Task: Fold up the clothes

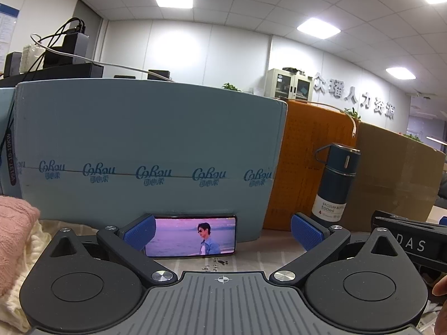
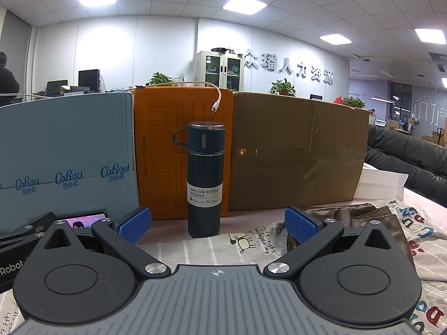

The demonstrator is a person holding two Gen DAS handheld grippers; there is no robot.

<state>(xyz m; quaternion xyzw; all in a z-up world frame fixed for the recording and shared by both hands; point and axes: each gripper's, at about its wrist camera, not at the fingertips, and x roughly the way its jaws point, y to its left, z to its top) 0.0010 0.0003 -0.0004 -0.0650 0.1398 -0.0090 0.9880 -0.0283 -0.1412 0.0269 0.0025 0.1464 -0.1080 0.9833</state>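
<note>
- Both the left gripper and the right gripper are hovering spread wide, pinching nothing.
- Pink knitwear is lying left of the left gripper; brown clothing, possibly trousers, is sitting by the right gripper's right finger.
- Ahead, a phone is playing and a vacuum bottle is standing before cardboard boxes.

Pink knit, cream knit, navy bottle, orange box.

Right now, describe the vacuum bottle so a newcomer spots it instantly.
Three cartons stand in a row along the back of the table: blue, orange, brown. The vacuum bottle stands upright on the table in front of the orange one. It is the only dark, tall cylinder there, with a white "VACUUM BOTTLE 500ml" label and a wire loop at its cap.
</note>
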